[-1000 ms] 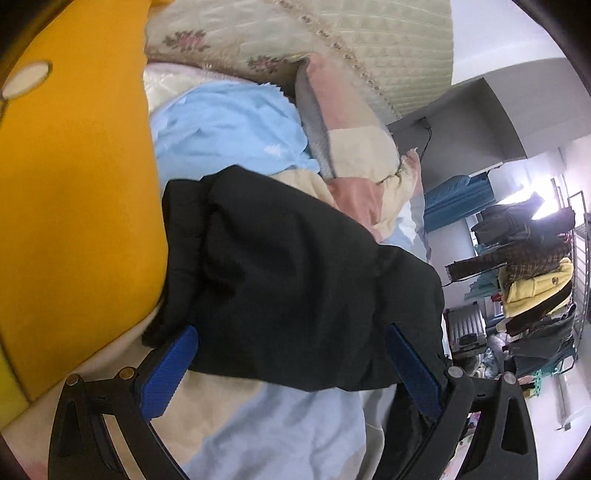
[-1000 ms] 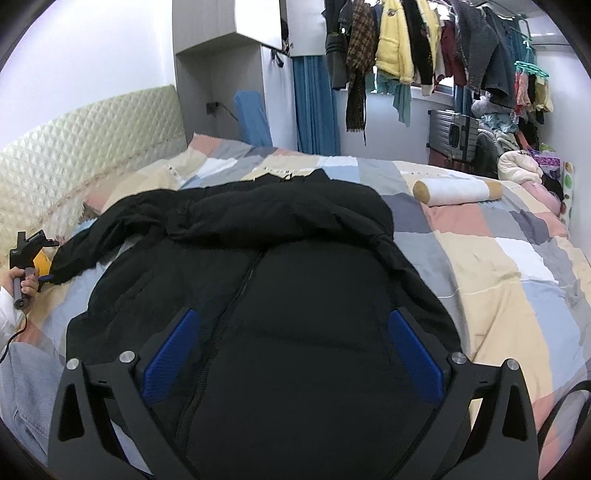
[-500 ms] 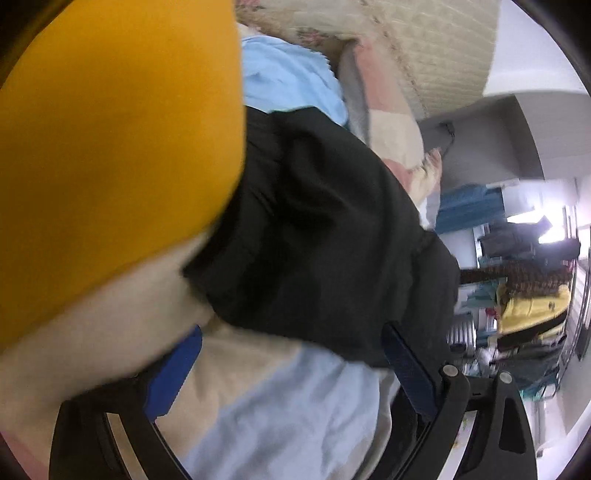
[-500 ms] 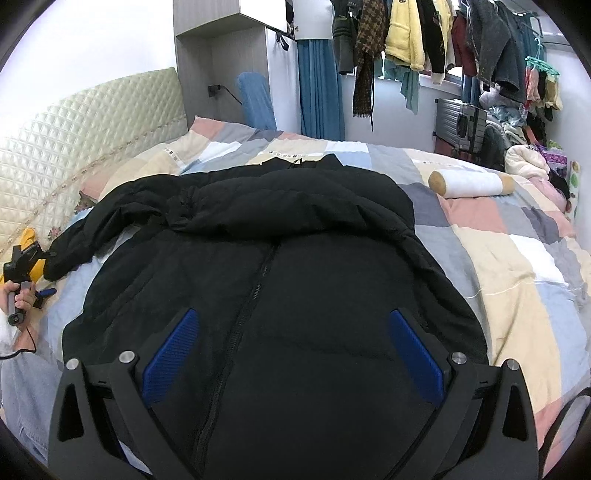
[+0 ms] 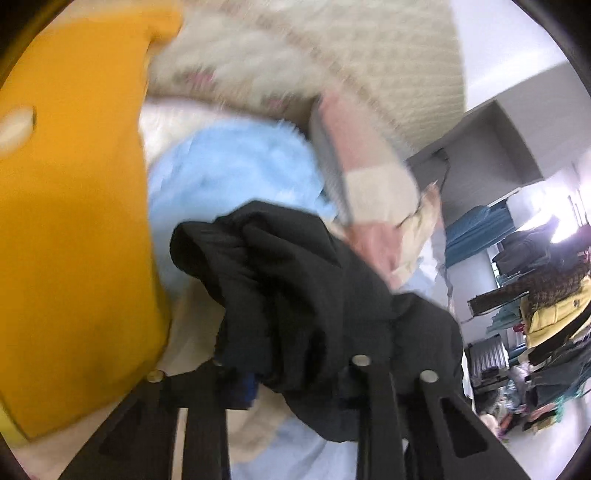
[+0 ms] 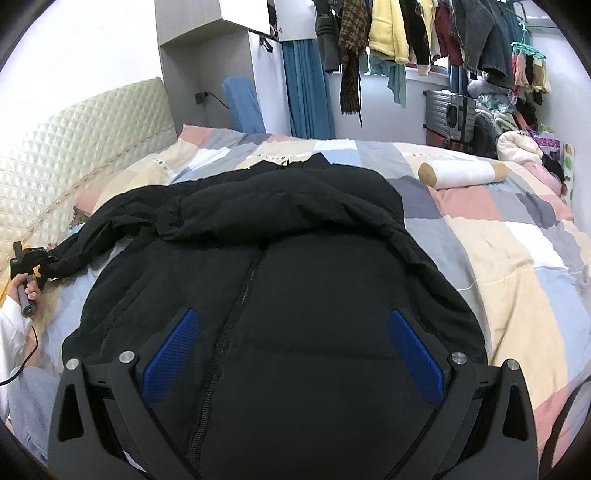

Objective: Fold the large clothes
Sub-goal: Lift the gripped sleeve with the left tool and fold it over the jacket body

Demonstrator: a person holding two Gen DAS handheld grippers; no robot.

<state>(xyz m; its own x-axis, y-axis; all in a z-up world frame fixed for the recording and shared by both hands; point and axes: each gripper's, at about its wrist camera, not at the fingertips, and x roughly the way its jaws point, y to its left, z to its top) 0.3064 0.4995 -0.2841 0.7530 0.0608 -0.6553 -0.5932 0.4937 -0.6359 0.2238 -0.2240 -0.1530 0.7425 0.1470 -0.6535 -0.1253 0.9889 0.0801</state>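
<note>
A big black padded jacket (image 6: 295, 280) lies front up on the patchwork bed (image 6: 517, 258), zipper down the middle, hood at the far end. Its left sleeve (image 6: 96, 236) stretches to the bed's left edge. My left gripper (image 5: 291, 373) is shut on the black sleeve cuff (image 5: 280, 280), which bunches up over its fingers; it also shows small in the right wrist view (image 6: 40, 264). My right gripper (image 6: 291, 354) is open and empty, hovering over the jacket's lower body.
A yellow cushion (image 5: 74, 236) and a light blue pillow (image 5: 229, 177) lie beside the sleeve by the quilted headboard (image 6: 85, 147). A white bolster (image 6: 461, 173) lies at the bed's right. Hanging clothes (image 6: 406, 33) and a suitcase (image 6: 450, 116) stand beyond the bed.
My left gripper has closed on the sleeve cuff, which it only straddled before, and the cuff is now bunched and lifted. The right gripper has barely moved, staying open over the jacket.
</note>
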